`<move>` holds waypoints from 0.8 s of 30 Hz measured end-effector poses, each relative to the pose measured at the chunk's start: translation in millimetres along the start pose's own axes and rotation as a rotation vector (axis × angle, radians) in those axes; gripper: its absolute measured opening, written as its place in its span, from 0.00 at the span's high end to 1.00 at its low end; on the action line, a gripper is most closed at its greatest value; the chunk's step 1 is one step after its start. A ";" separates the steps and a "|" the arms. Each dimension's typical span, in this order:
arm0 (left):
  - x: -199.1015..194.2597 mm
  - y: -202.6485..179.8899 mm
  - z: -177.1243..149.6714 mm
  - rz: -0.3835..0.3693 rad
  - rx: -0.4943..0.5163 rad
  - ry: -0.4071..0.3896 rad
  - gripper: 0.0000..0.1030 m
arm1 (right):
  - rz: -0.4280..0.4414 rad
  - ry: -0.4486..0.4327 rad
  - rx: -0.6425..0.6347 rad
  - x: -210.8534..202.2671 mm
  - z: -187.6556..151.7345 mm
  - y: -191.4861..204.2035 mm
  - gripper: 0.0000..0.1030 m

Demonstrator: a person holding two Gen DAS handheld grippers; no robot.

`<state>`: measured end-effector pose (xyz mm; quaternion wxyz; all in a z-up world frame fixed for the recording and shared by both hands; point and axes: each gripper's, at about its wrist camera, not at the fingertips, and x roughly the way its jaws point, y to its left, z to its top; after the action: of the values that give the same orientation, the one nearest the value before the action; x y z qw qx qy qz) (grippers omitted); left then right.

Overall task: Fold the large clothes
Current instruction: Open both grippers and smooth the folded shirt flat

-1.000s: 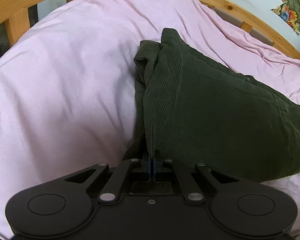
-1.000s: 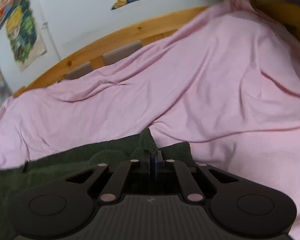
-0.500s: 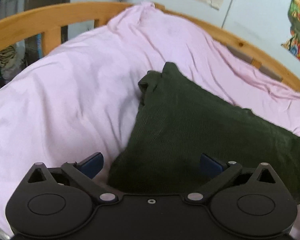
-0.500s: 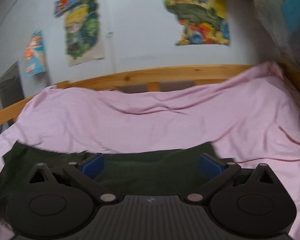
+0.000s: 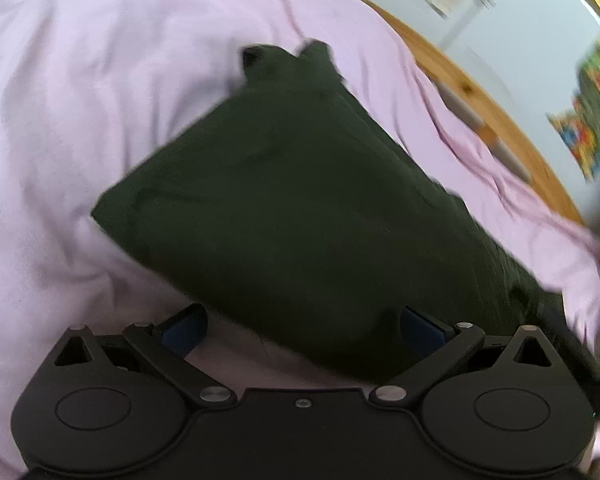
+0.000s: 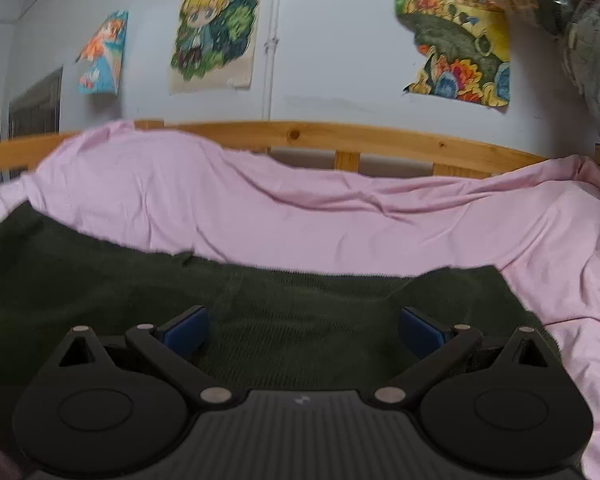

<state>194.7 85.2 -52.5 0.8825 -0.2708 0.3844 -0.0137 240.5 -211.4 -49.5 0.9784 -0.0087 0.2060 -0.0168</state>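
A pink sheet (image 5: 80,120) covered the bed, with a wooden rail (image 6: 380,138) along its far edge under wall posters (image 6: 214,28). The folded dark green garment (image 5: 300,208) lay flat on it, long axis running diagonally from upper left to lower right. Left claw (image 5: 303,326) and right claw (image 6: 303,330) were spread, empty, above it.

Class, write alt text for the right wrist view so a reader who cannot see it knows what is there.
An open right gripper with blue finger pads hangs over a folded dark green corduroy garment lying on a pink bedsheet. Behind runs a wooden bed rail, and colourful cartoon posters hang on the pale wall.
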 end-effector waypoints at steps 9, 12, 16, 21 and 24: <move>22.4 15.1 18.7 -0.002 -0.131 -0.064 0.01 | -0.018 0.053 -0.037 14.7 -25.6 8.2 0.00; 18.9 14.0 18.3 0.051 -0.143 -0.102 0.19 | -0.021 0.048 -0.039 13.5 -25.5 9.0 0.00; 12.5 4.8 18.3 0.119 -0.106 -0.140 0.55 | -0.018 0.011 -0.037 3.8 -20.6 8.9 0.00; 5.1 4.0 17.0 0.101 -0.026 -0.182 0.54 | 0.036 -0.098 -0.123 -18.0 -13.9 29.0 0.00; 17.8 8.0 12.5 0.069 -0.043 -0.144 0.26 | 0.036 -0.041 -0.211 -8.0 -23.9 45.0 0.00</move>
<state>214.3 93.8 -61.4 0.9018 -0.2766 0.3291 0.0446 224.9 -166.4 -69.2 0.9761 -0.1085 0.1868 0.0229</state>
